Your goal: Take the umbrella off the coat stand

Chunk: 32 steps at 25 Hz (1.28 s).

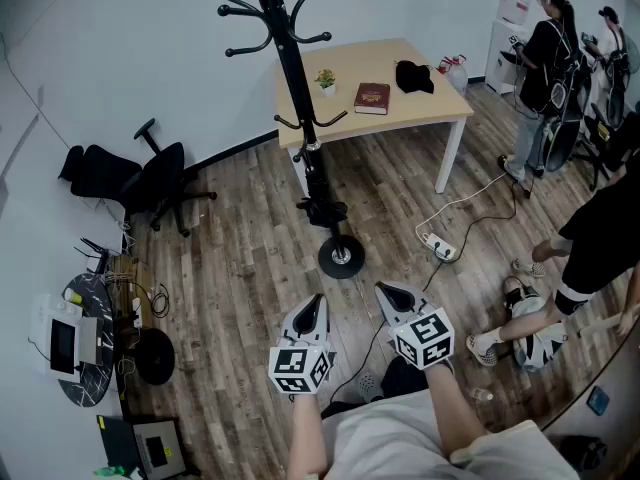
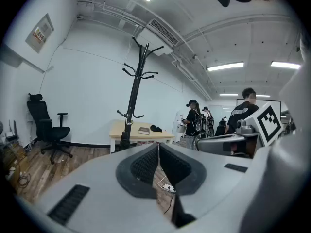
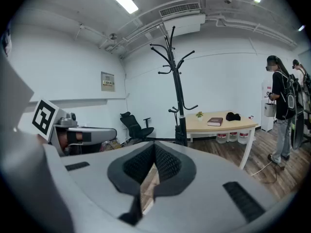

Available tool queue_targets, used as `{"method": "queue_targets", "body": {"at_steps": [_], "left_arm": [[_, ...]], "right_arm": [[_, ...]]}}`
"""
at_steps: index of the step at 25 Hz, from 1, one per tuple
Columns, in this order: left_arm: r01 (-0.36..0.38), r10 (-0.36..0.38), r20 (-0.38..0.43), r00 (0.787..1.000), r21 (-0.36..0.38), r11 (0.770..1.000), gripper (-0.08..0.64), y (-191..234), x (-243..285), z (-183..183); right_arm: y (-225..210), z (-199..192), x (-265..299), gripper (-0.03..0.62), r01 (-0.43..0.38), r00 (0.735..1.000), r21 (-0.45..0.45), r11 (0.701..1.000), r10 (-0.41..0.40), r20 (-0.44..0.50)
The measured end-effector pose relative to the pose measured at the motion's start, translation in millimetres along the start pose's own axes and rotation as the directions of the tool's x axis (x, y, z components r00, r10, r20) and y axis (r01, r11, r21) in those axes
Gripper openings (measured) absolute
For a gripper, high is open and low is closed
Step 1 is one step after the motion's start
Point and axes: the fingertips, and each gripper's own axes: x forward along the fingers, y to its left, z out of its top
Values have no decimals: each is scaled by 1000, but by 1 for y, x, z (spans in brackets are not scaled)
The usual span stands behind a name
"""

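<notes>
Your left gripper (image 1: 316,300) and right gripper (image 1: 385,290) sit side by side, each with its jaws pressed together on nothing. Ahead of both, well apart from them, the folded black umbrella (image 1: 320,183) hangs low on the coat stand (image 1: 288,58). Beyond it stands the table (image 1: 430,108) with a book (image 1: 372,98); an office chair (image 1: 150,183) lies off to your left gripper's left

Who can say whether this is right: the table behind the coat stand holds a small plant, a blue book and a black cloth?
Not quite: the head view shows the book is dark red, not blue. The table, coat stand, small plant and black cloth are as stated.
</notes>
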Motion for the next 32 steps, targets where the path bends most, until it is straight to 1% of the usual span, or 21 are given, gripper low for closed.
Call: {"method": "queue_targets", "body": {"at_steps": [4, 8, 10, 13, 14, 16, 18, 20, 21, 23, 24, 25, 29, 32], "left_arm": [[-5, 5, 8, 1000, -1, 1000, 26, -3, -11, 2], [3, -3, 16, 1000, 5, 1000, 26, -6, -15, 2], [8, -8, 23, 1000, 5, 1000, 27, -7, -17, 3], [-17, 19, 37, 999, -34, 999, 30, -1, -21, 5], [-25, 27, 40, 999, -52, 998, 40, 1, -22, 5], [-39, 41, 32, 999, -62, 997, 112, 5, -24, 6], [-55, 57, 24, 998, -47, 997, 118, 7, -26, 6], [-60, 61, 23, 998, -45, 997, 125, 8, -28, 5], [-61, 62, 21, 998, -45, 997, 128, 9, -29, 5], [-63, 64, 12, 998, -44, 997, 133, 8, -30, 1], [-65, 66, 7, 998, -44, 997, 135, 7, -31, -2], [-68, 68, 3, 998, -42, 997, 135, 7, -32, -5], [-87, 86, -8, 996, -46, 995, 135, 11, -32, -15], [-83, 82, -8, 997, -53, 995, 135, 8, -30, -15]], "right_arm": [[6, -3, -9, 6, -7, 1000, -1, 1000, 7, 4], [7, -5, -12, 6, 4, 1000, -29, 1000, -4, 2], [7, -3, -13, 6, 7, 1000, -30, 1000, -6, 18], [8, 4, -18, 6, -9, 998, -4, 1000, 10, 60], [7, 4, -20, 6, -11, 998, -2, 1000, 12, 61], [5, 3, -22, 9, -1, 999, -7, 1000, 1, 53], [4, 1, -23, 13, 1, 999, 3, 1000, -1, 48], [3, 0, -25, 94, -12, 999, 24, 1000, 11, 46], [3, -1, -25, 118, -16, 999, 31, 999, 14, 44], [0, -4, -28, 130, -12, 999, 42, 999, 10, 38], [-2, -8, -29, 154, -9, 999, 48, 999, 8, 31], [-4, -12, -29, 165, -8, 1000, 52, 999, 6, 22], [-7, -25, -25, 173, -19, 1000, 42, 999, 19, -13], [-12, -30, -25, 172, -32, 999, 61, 998, 34, -22]]}}
